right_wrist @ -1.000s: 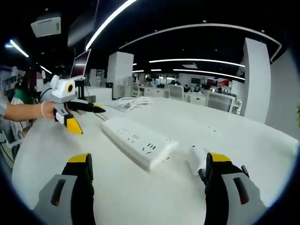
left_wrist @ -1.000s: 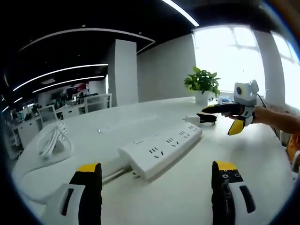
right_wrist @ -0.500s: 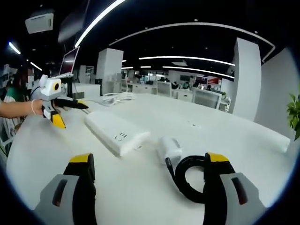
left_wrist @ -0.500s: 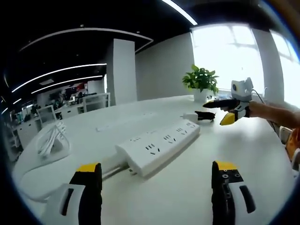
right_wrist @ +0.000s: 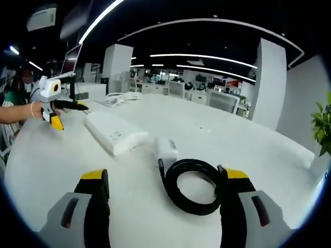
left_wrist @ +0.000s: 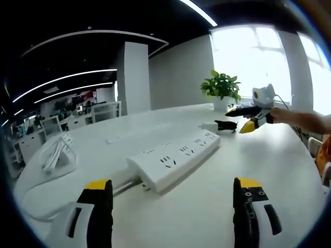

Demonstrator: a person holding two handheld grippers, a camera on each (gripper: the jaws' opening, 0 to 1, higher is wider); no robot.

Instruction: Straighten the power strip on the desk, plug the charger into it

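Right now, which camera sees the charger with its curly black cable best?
The right gripper view: the charger and its coiled cable lie close ahead. The left gripper view shows the charger small and far, beyond the power strip.

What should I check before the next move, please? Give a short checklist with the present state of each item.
1. Left gripper open, nothing held: ok.
2. Right gripper open, nothing held: ok.
3. Power strip has free sockets facing up: ok.
4. Charger lies on the desk just ahead of the right gripper's jaws, apart from the strip: ok.
5. Black cable lies coiled between the right jaws, may snag: not ok.
6. Power strip straight on the desk: cannot tell.
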